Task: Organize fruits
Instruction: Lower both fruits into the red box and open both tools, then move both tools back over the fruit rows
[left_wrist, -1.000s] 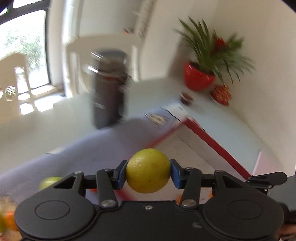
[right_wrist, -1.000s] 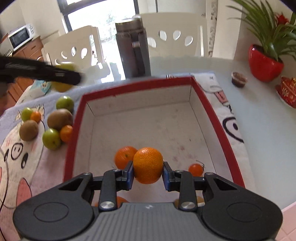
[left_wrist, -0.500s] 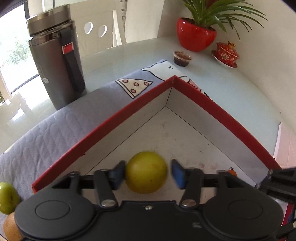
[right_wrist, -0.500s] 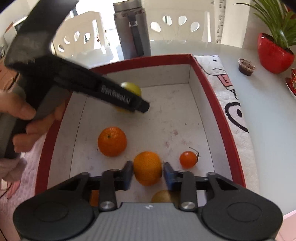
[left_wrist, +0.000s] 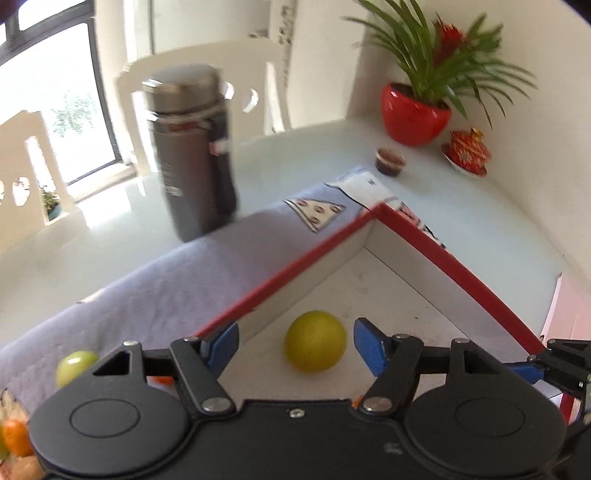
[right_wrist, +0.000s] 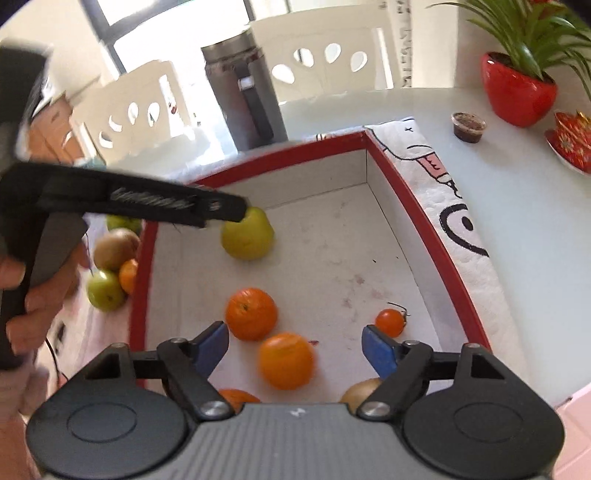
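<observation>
Both fruits have been let go since the earlier frames: the yellow-green fruit (left_wrist: 315, 341) once clamped in the left gripper (left_wrist: 295, 347) is now seen lying on the floor of the red-rimmed box (left_wrist: 288, 280), and the orange (right_wrist: 286, 360) once clamped in the right gripper (right_wrist: 295, 345) is likewise lying on the box floor. The jaws of both grippers have just been opening. Each pair of blue pads is now spread wide, with clear gaps on either side of the fruit seen between them, and nothing is gripped by either.

Around the right gripper, inside the box, two whole oranges are counted, the released one and a second orange (right_wrist: 251, 314) just beyond it; one small tomato (right_wrist: 390, 322) with a stem lies near the right pad. Part of another orange fruit (right_wrist: 236, 397) and part of a brownish fruit (right_wrist: 360, 391) are half hidden behind the gripper body. One yellow-green fruit is seen farther back, partly covered by the left gripper's finger.

Outside the box, on the printed cloth (left_wrist: 147, 280), a cluster is shown in the right wrist view: two green fruits, one brown kiwi-like fruit (right_wrist: 116, 248) and one small orange fruit. Only one green fruit (left_wrist: 75, 367) and orange scraps at the edge are given by the left wrist view, which is blurred.

One grey flask (right_wrist: 243, 92), one red potted plant (right_wrist: 517, 90), one small brown cup (right_wrist: 468, 126) and one red lidded dish (left_wrist: 467, 151) are shown on the table by both views. The hand (right_wrist: 26, 295) holding the left gripper's handle is shown only by the right wrist view.
</observation>
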